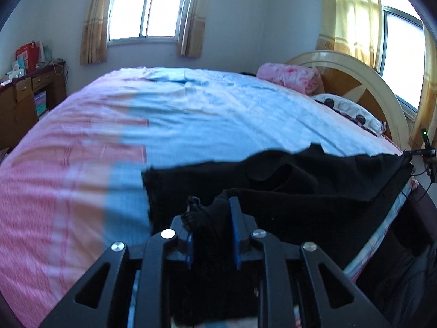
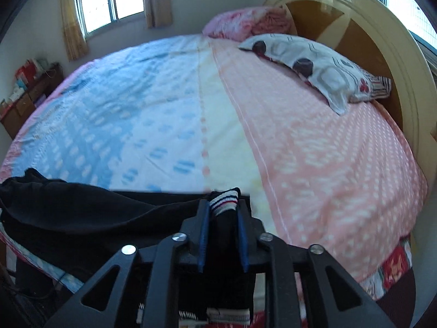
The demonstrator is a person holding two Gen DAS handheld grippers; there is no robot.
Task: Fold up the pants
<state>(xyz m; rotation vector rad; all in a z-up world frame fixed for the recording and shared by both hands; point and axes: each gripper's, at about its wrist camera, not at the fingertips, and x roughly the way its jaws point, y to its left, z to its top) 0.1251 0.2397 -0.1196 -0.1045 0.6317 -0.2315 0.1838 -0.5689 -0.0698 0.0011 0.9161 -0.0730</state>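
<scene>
Black pants (image 1: 286, 191) lie stretched along the near edge of the bed, partly lifted. My left gripper (image 1: 211, 213) is shut on a bunched black end of the pants, a knotted drawstring showing beside the fabric. My right gripper (image 2: 224, 207) is shut on the other end of the pants (image 2: 95, 213), at a white cuff with navy and red stripes (image 2: 222, 198). The fabric spans between both grippers and sags over the bed edge.
The bed sheet (image 1: 191, 114) is pink and blue. A patterned pillow (image 2: 314, 65) and a pink folded blanket (image 2: 245, 24) lie by the wooden headboard (image 2: 382, 41). A wooden desk (image 1: 24, 101) stands at the far left wall.
</scene>
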